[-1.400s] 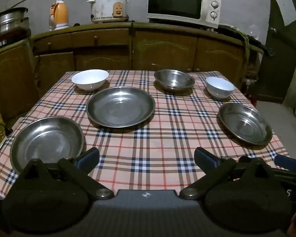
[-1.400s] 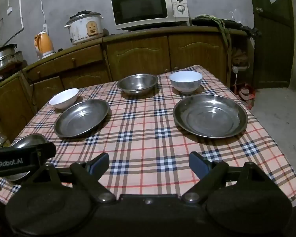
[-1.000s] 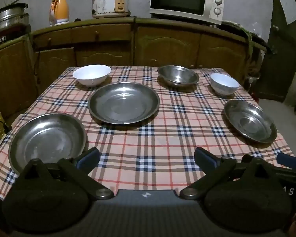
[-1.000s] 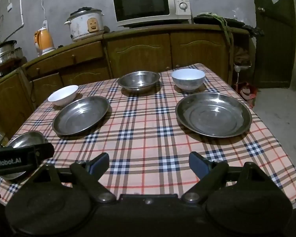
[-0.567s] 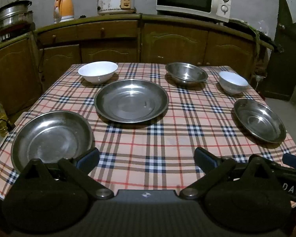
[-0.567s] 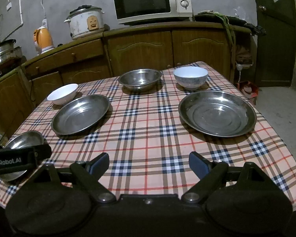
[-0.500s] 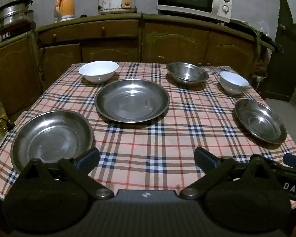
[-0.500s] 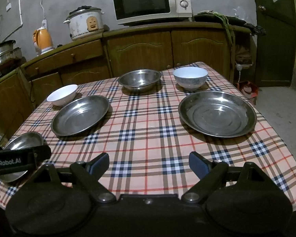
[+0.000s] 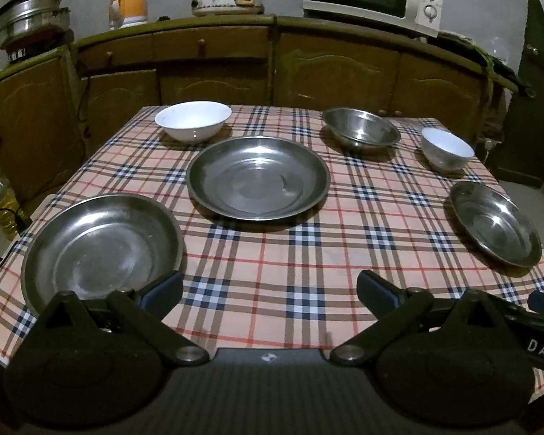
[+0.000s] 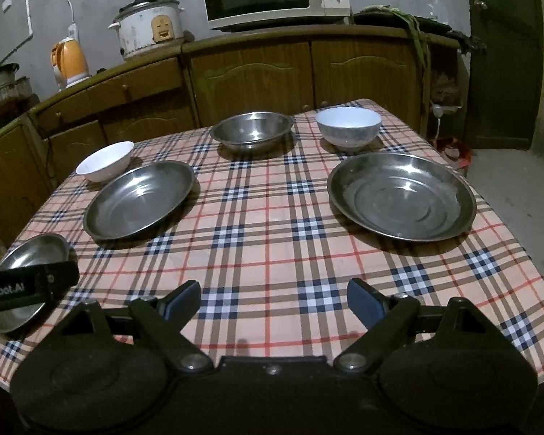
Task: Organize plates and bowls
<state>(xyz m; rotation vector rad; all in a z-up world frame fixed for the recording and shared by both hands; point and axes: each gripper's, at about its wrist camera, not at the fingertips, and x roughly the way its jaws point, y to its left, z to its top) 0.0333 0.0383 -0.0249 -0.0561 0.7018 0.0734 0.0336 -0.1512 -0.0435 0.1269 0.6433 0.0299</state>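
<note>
- Six pieces wait on the checked tablecloth [image 9: 272, 264], none stacked: three steel plates, one steel bowl, two white bowls.
- Your left gripper [image 9: 270, 288] hangs wide open with nothing between its fingers; the near steel plate [image 9: 101, 246] lies just ahead of its left finger, the middle steel plate [image 9: 257, 177] straight ahead and farther out.
- Your right gripper [image 10: 273, 299] is likewise spread wide and empty; the right steel plate [image 10: 402, 195] sits ahead and to its right, the steel bowl [image 10: 252, 130] and the right white bowl [image 10: 348, 125] beyond that, toward the table's far edge.
- The left white bowl [image 9: 192, 121] stands far ahead of your left gripper, just behind the middle steel plate.
- The steel plates look thin, stiff and light, and probably slick: take one by its raised rim, one finger under the lip and one inside, and expect it to tip if you pinch shallowly.
- The white bowls look ceramic, so likely heavier and breakable; grip over the wall at the rim and set them down softly.
- Nesting steel on steel will likely slide and clatter, so lower level.
- You have bare cloth between both grippers and the dishes, and wide gaps between pieces.
- Mind the edges: the near steel plate and the right steel plate each sit close to a side edge, and the cloth may drag.
</note>
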